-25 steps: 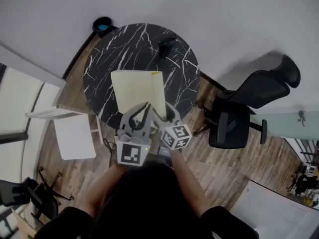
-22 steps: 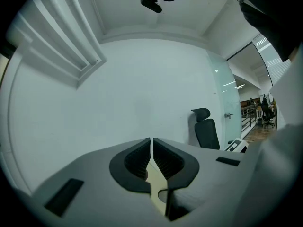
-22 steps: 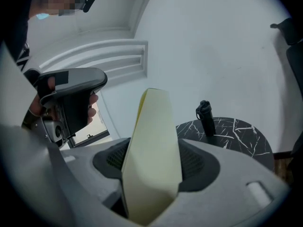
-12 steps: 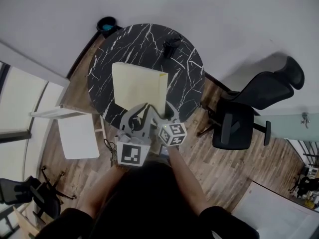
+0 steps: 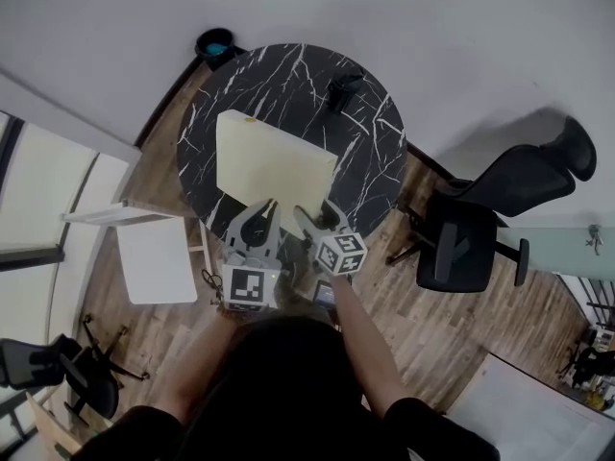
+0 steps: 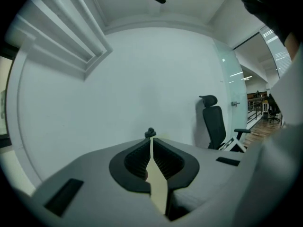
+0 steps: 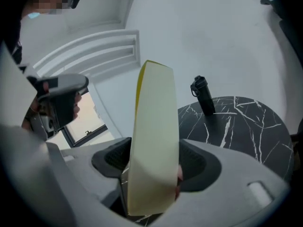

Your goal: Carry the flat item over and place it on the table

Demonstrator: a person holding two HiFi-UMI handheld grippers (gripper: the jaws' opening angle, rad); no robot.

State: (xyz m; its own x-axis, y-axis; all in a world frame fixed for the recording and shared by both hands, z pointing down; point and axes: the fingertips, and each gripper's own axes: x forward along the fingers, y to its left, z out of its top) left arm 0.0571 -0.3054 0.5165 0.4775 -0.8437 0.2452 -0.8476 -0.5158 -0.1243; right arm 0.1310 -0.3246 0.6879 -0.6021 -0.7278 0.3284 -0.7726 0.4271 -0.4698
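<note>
The flat item [image 5: 271, 164] is a pale yellow sheet lying over the near half of the round black marble table [image 5: 380, 152], with its near edge by the table's rim. My left gripper [image 5: 253, 227] is shut on that near edge, and the sheet [image 6: 158, 193] shows edge-on between its pads [image 6: 151, 143]. My right gripper [image 5: 323, 221] is at the near right corner. Its jaws stand wide, with the sheet's face [image 7: 154, 103] between them [image 7: 154, 148] and a gap at the left pad.
A black bottle [image 5: 341, 92] stands at the table's far side, also in the right gripper view [image 7: 202, 94]. A black office chair [image 5: 480, 224] is at the right, a white chair [image 5: 154, 257] at the left, a dark bin [image 5: 213, 44] by the wall.
The sheet has flattened out: the turned-up strip on its right side has gone. The two grippers have drawn apart along its near edge, and the right jaws have widened.
</note>
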